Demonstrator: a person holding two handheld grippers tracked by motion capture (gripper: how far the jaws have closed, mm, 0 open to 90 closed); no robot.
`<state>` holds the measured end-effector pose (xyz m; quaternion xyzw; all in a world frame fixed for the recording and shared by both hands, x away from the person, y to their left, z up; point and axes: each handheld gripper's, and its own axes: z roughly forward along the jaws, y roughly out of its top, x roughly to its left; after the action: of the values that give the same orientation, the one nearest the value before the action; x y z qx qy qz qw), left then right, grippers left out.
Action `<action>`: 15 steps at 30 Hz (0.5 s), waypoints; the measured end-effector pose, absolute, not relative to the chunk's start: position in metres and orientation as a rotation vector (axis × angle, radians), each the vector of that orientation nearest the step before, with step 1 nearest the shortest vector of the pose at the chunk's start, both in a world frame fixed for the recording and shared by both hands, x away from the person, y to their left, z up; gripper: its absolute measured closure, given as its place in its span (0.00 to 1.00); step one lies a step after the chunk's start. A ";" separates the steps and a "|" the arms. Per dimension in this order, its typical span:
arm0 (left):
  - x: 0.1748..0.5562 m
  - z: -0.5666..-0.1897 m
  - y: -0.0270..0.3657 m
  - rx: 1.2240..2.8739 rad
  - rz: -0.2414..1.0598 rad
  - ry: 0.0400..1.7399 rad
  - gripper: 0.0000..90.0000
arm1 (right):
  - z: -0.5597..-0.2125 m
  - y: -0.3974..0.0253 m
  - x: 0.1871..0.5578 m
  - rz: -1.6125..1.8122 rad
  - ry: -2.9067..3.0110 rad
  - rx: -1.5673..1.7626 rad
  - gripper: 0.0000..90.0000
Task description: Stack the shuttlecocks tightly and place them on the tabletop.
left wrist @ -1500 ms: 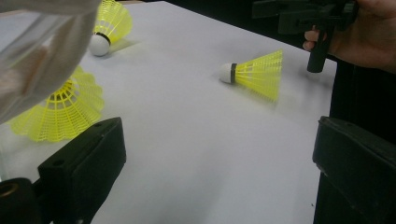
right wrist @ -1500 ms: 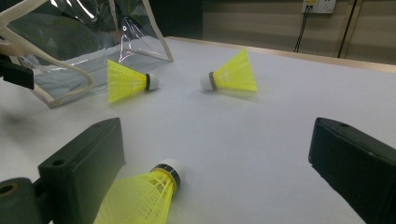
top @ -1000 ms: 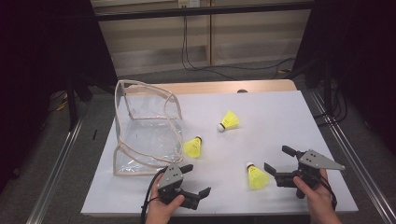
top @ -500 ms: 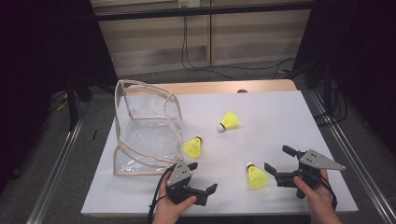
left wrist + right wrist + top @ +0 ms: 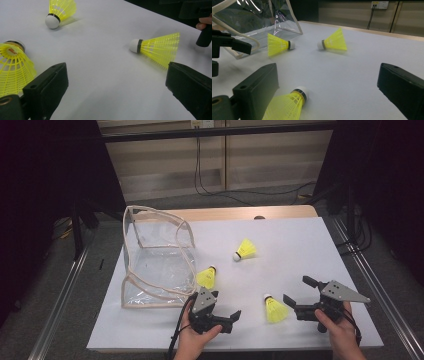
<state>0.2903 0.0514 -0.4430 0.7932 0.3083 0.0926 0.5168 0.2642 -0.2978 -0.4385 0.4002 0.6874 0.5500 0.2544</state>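
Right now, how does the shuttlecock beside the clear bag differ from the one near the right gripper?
The shuttlecock beside the clear bag lies almost touching the clear bag, just ahead of the left gripper; the shuttlecock near the right gripper lies on open table, just left of the right gripper. The first's cork points away from the person, roughly as the second's does. Both are yellow, white-corked, lying on their sides, ungrasped.
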 end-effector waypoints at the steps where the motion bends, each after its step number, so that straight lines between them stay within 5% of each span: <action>1: 0.291 -0.443 0.050 1.907 0.228 0.746 0.05 | -0.439 -0.298 0.264 1.494 1.867 1.087 0.03; 15: 0.300 -0.449 0.042 1.907 0.287 0.805 0.05 | -0.438 -0.297 0.264 1.493 1.869 1.080 0.03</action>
<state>0.3001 0.0417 -0.4487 0.7893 0.3332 0.1189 0.5019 0.2638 -0.2969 -0.4381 0.3978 0.6885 0.5499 0.2558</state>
